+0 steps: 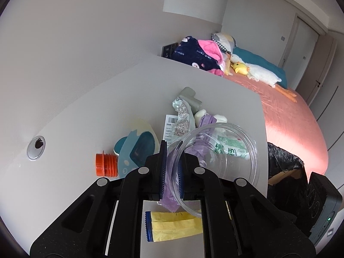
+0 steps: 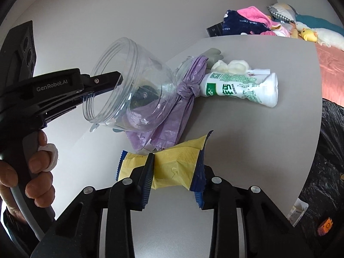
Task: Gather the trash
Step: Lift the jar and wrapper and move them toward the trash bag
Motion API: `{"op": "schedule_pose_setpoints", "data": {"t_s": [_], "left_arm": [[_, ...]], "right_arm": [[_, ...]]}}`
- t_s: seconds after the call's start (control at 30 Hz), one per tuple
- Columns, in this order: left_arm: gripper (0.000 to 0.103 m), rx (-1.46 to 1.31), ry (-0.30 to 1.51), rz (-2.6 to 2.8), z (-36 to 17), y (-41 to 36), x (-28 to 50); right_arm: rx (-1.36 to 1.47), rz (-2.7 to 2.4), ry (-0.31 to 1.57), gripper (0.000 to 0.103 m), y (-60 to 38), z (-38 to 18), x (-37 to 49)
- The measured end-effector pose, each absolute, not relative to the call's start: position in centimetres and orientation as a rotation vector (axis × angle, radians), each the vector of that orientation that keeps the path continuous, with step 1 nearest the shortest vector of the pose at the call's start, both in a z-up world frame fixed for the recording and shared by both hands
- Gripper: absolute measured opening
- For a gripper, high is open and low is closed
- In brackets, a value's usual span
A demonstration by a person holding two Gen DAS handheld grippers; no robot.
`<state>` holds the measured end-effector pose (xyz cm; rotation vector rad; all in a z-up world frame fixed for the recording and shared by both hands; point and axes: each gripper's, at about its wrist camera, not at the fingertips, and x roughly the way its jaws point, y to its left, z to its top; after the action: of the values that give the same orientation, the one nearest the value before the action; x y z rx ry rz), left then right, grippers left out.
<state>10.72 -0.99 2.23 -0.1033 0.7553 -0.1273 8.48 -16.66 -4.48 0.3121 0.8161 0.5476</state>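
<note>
Your left tool (image 1: pixel 171 167) is clamped on the rim of a clear plastic jar (image 1: pixel 217 163), one pad inside the mouth and one outside. In the right wrist view the jar (image 2: pixel 131 90) hangs tilted above the surface (image 2: pixel 236 150), left of centre, with your left hand (image 2: pixel 36 172) on the handle at the lower left.

Your right tool (image 2: pixel 174 180) sits at the bottom centre of its own view with a yellow wrapper (image 2: pixel 172 165) between its pads. The wrapper is pinched and creased there, so the tool looks closed on it.

Behind the jar a knotted purple bag (image 2: pixel 172 111) lies on the surface, and just right of it a white and green packet (image 2: pixel 240 86). In the left wrist view an orange cap (image 1: pixel 106 164) lies at centre left. A black bin bag (image 2: pixel 322 161) fills the right edge.
</note>
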Motion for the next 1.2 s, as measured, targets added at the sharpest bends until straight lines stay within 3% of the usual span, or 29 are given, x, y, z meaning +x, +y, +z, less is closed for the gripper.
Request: {"op": "schedule_pose_setpoints", "data": {"t_s": [1.2], "left_arm": [[0.009,-0.082,0.674,-0.215,5.8,-7.4,6.0]], "right_arm": [[0.293,0.377,0.633,0.034,-26.4,1.2,3.3]]}}
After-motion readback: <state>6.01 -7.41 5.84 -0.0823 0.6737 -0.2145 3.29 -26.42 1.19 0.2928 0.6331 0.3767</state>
